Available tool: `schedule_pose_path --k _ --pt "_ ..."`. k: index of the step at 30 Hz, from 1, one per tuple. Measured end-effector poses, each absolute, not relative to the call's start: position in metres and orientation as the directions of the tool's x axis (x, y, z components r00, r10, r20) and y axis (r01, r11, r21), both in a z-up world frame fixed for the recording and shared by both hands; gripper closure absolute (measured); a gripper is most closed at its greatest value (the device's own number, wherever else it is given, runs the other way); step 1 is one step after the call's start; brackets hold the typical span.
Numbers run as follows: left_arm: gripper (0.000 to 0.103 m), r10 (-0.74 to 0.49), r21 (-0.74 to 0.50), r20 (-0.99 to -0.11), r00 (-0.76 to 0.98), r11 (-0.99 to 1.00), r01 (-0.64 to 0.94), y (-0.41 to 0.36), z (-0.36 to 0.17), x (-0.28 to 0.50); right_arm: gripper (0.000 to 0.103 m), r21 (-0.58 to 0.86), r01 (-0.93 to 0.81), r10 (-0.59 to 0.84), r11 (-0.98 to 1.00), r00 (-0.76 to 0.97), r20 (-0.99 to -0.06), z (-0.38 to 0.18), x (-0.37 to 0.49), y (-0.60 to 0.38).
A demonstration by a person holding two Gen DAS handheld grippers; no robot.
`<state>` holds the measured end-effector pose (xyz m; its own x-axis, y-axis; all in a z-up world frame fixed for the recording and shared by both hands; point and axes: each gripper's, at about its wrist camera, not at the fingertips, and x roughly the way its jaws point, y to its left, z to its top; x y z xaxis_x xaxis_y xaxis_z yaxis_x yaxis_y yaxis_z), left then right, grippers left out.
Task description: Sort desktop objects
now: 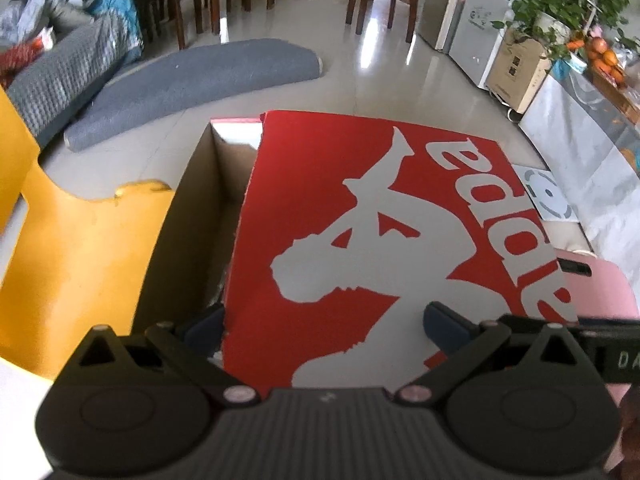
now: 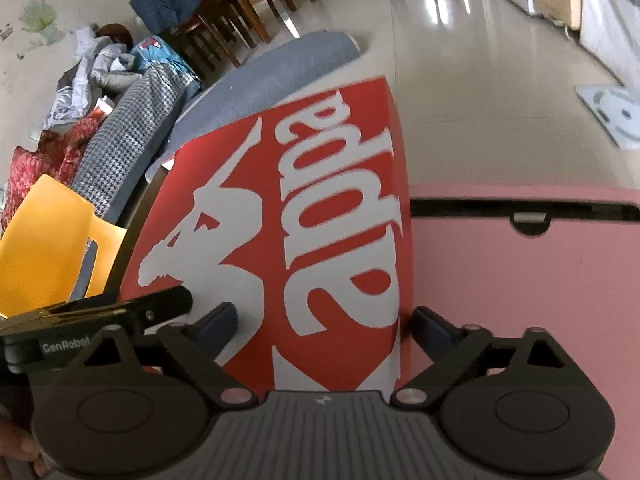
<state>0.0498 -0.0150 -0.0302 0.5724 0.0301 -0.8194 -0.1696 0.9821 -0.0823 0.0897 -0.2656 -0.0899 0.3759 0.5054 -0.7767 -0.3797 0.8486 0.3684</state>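
Both grippers sit right at the near edge of the red lid, and both look spread wide: the left gripper has its blue pads apart with the lid's near left corner between them, the right gripper straddles the lid's near right corner, one pad over the printed face and the other just off the edge at about 3 o'clock. I can't tell if any pad actually presses on the card, so I'd call them open, nothing clamped. Lid is thin cardboard, so my guess is light, a bit floppy and easy to crease, slick on the printed side; best grab is the folded rim at the near short edge or the corners, not the flat middle. It's lying askew on the open box, slid toward 3 o'clock, so the inside shows at 10 o'clock in the left view. Long axis runs from 6 to 12, away from the grippers, logo lettering reading along it. Beside it at 3 o'clock is a pink surface, at 9 a yellow chair. Farther out at 11, a grey rolled mat on the tile floor.
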Motion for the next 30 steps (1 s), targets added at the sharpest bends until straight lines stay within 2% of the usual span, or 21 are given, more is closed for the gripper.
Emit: schedule_pose_path --k 5,30 --pt "0.0 0.05 -0.047 -0.799 0.599 0.988 -0.146 -0.025 -0.022 0.042 0.012 0.331 -0.426 0.505 0.842 0.406 -0.762 -0.082 0.081 -0.265" --pt "0.0 0.046 -0.07 -0.757 0.652 0.986 -0.15 -0.031 -0.003 0.034 0.012 0.345 -0.455 0.546 0.821 0.45 -0.707 -0.073 0.064 -0.293"
